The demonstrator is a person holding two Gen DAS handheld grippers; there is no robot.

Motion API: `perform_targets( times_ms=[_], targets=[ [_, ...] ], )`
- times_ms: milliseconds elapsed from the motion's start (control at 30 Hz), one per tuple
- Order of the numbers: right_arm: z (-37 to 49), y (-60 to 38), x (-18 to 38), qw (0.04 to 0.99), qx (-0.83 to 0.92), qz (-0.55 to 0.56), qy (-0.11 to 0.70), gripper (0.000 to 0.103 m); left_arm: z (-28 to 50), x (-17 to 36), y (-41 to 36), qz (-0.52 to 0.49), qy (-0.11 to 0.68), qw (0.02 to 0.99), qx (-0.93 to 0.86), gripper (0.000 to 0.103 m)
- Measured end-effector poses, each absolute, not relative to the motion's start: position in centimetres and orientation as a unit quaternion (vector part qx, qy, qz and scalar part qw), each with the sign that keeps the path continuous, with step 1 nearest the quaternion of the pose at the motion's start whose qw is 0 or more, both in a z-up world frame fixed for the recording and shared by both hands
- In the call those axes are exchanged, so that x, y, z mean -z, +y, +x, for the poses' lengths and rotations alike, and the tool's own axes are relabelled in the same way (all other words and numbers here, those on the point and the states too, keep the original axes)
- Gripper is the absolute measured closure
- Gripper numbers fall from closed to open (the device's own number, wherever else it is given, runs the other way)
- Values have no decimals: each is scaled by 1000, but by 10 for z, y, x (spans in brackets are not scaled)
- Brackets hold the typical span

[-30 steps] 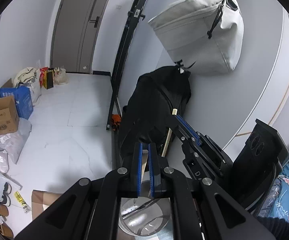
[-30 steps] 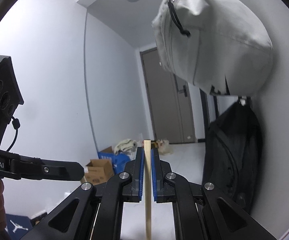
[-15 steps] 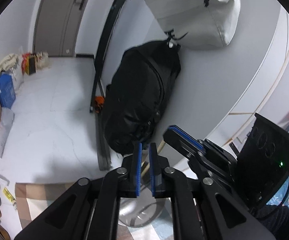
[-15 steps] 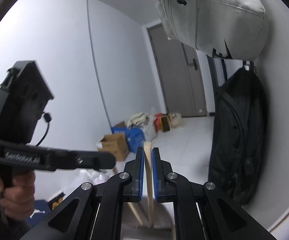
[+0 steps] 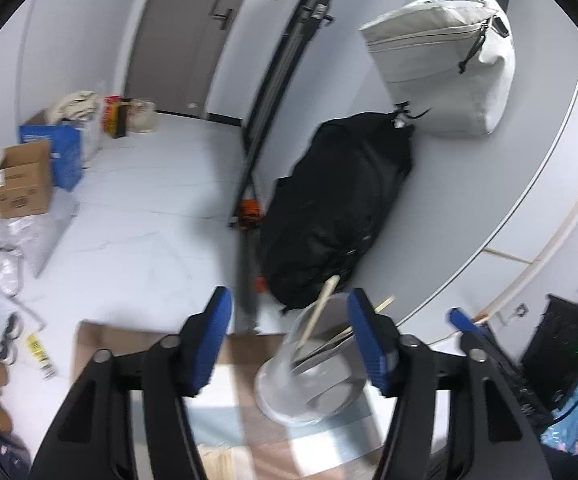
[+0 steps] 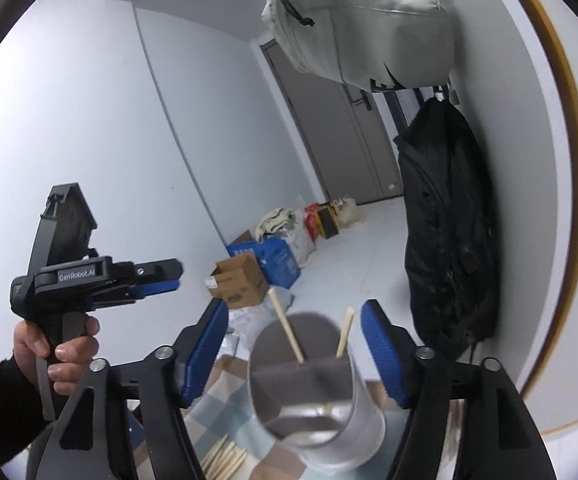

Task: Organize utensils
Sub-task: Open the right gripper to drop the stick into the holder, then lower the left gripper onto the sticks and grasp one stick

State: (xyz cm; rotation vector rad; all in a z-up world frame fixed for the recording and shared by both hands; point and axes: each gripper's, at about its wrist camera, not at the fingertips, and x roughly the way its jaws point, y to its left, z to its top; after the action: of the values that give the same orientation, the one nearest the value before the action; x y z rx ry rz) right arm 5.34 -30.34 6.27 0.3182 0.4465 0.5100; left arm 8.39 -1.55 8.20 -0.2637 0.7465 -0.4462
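Landmark: the metal cup (image 6: 317,396) on the checked cloth (image 6: 225,396) of the counter.

Left of the cup: left tongs (image 5: 289,344) spread wide, holding nothing. In the right wrist view they hover up and to the left of the cup, well apart from it, with the person's hand (image 6: 55,350) on the handle. More loose chopsticks (image 6: 225,456) lie flat on the cloth just left of the cup's base, ends fanned toward the camera, partly cut off by the tong arm.

At the cup: two wooden chopsticks (image 6: 287,328) stand inside, long axis near upright, tops leaning apart, one left, one right. A metal utensil (image 5: 321,354) also lies slanted in the cup; its type is hard to tell through blur.

Right tongs (image 6: 295,356) wide open, empty, straddling the cup from just above its rim, not touching either stick. The right hand is much nearer the cup; the loose sticks sit below and left of these tongs.

Next pick is likely from that loose pile, which needs a downward reach left of the cup.

Hidden: the cup base and counter edge are blurred, the pile count is unreadable.
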Motion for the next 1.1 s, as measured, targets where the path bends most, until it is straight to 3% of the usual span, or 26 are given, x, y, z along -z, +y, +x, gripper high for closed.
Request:
perform_targets(
  times_ms=[33,167,267,367,633,1100],
  targets=[
    [50,-300,-64,931,-251,153,218,27,76,-79,-9,-128,358,902,202,37],
    [33,-287,-64,928,-262,148,219,19,64,-67,0,-122,362,908,174,35],
    [24,-272,-61,924,-274,142,228,17,54,-55,8,-108,371,910,149,25],
    [15,-261,-57,922,-278,138,233,9,48,-40,15,-106,387,906,132,25],
    [2,-233,-47,915,-294,120,248,1,36,24,24,-80,465,876,97,25],
    [4,-219,-35,909,-296,116,268,0,25,99,10,28,575,816,62,25]
  ],
)
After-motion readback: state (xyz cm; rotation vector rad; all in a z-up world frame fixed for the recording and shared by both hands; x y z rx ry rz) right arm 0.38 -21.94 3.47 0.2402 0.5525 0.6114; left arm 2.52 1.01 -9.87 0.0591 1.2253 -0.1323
